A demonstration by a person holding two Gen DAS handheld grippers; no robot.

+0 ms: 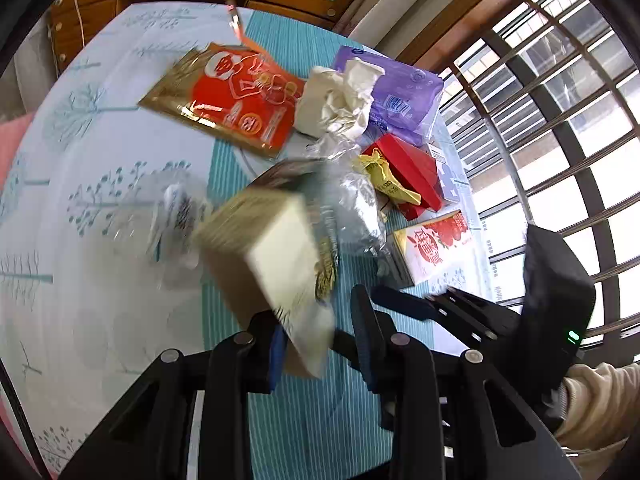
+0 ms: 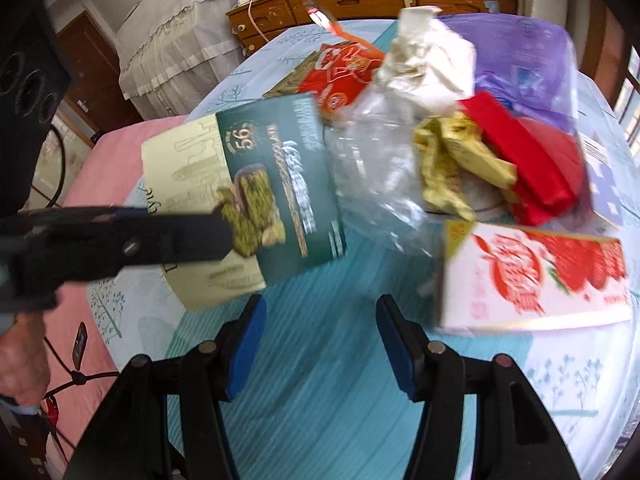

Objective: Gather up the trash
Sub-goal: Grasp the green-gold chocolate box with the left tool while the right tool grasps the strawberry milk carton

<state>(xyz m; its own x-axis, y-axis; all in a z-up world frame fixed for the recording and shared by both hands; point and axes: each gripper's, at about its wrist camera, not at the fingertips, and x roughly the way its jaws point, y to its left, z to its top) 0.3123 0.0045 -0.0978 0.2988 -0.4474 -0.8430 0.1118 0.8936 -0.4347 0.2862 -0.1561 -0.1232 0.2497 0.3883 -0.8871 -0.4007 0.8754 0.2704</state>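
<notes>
My left gripper (image 1: 320, 344) is shut on a green and cream snack box (image 1: 272, 256), held tilted above the table; the box also shows in the right wrist view (image 2: 256, 196) with the left gripper (image 2: 224, 232) clamped on it. My right gripper (image 2: 318, 344) is open and empty over the teal tablecloth (image 2: 320, 400). Trash lies ahead: clear crumpled plastic (image 2: 372, 168), a yellow wrapper (image 2: 452, 168), a red box (image 2: 532, 164), a strawberry carton (image 2: 540, 276), crumpled white paper (image 2: 428, 60), an orange-red packet (image 2: 344, 68) and a purple tissue pack (image 2: 520, 52).
A wooden dresser (image 2: 360, 0) stands behind the table. A pink cover (image 2: 100, 168) lies at the left. A barred window (image 1: 560, 120) is at the right. The right gripper (image 1: 460, 308) shows at the table's near right edge.
</notes>
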